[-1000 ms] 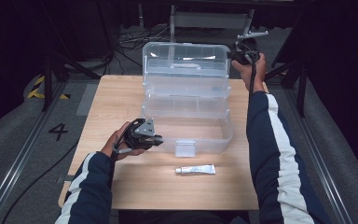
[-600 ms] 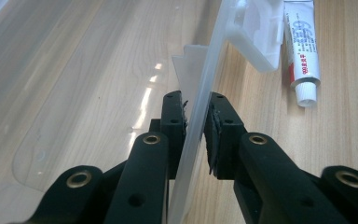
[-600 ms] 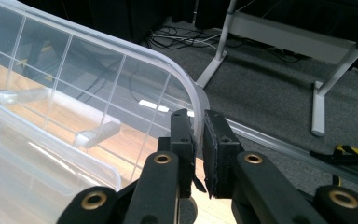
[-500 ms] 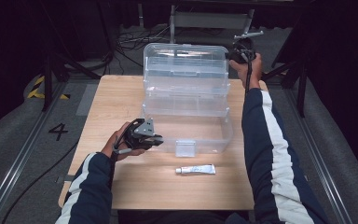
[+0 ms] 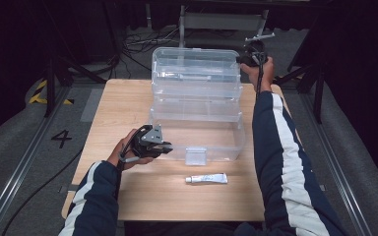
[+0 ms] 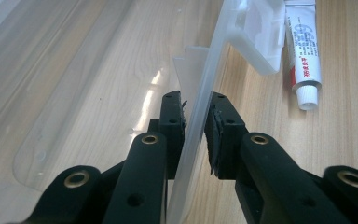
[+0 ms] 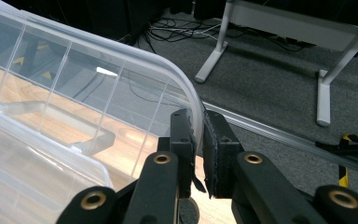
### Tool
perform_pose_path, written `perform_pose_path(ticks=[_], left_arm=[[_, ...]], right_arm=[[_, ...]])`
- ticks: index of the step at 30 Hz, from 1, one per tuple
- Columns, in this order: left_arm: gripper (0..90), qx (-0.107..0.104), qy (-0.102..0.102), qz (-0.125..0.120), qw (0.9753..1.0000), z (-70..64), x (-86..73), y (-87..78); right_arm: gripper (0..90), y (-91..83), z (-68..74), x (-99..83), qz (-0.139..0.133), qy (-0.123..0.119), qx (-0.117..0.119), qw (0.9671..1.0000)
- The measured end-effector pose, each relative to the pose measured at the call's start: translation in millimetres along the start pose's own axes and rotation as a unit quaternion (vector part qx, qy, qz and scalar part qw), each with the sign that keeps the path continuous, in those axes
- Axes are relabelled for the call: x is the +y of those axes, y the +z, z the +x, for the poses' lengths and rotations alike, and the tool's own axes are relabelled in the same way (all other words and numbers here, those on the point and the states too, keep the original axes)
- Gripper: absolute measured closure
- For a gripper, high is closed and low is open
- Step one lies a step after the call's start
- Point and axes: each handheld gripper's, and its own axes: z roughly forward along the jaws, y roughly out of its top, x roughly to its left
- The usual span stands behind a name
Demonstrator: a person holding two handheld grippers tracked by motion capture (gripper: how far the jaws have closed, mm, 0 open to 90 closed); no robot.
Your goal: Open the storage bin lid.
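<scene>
Clear plastic storage box [image 5: 197,115] sat centre frame in the high view on the wooden table [image 5: 108,108], its lid [image 5: 195,61] raised at the upper middle. Left gripper [image 5: 163,147] at lower left of the box, jaws closed on the box's front wall; the left gripper view showed the thin clear wall [image 6: 196,126] pinched between both pads, latch tab [image 6: 258,35] at upper right of that frame. Right gripper [image 5: 240,59] at upper right of the high view, clamped on the lid's rim; the right gripper view showed the curved lid edge [image 7: 193,109] running between the jaws, which stood near closed on it. Glue tube [image 5: 206,179] lay on the table just in front of the box, lower centre, untouched.

Change vs a second ago: the right hand [image 5: 259,69] had moved slightly left and inward along with the lid corner, and the lid looked a bit more upright or further back. Left gripper, box base and tube were unchanged in position. Judgement: the lid was being swung open while the left side steadied the base; opening looked almost done. Likely next the tube goes inside, though that's only a guess. Risk: thin wall slipping from the left pads if the lid pulled the base.
</scene>
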Motion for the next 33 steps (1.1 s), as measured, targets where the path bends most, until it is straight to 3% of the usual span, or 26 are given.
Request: perform_pose_path(ticks=[22,27,33], left_arm=[[77.4,-0.002,0.004,-0.004,1.0000,0.1,-1.4,-0.6],[77.6,-0.004,0.004,-0.005,1.0000,0.7,-1.9,-0.8],[78.4,-0.009,0.003,-0.008,0.9999,1.6,-2.5,0.9]], right_arm=[[82.4,19.7,-5.4,-8.2,0.034,0.011,-0.010,0.9993],[84.6,21.2,-8.9,-12.3,0.033,0.023,-0.008,0.9992],[86.2,15.8,-11.9,-14.0,0.027,0.019,-0.010,0.9994]])
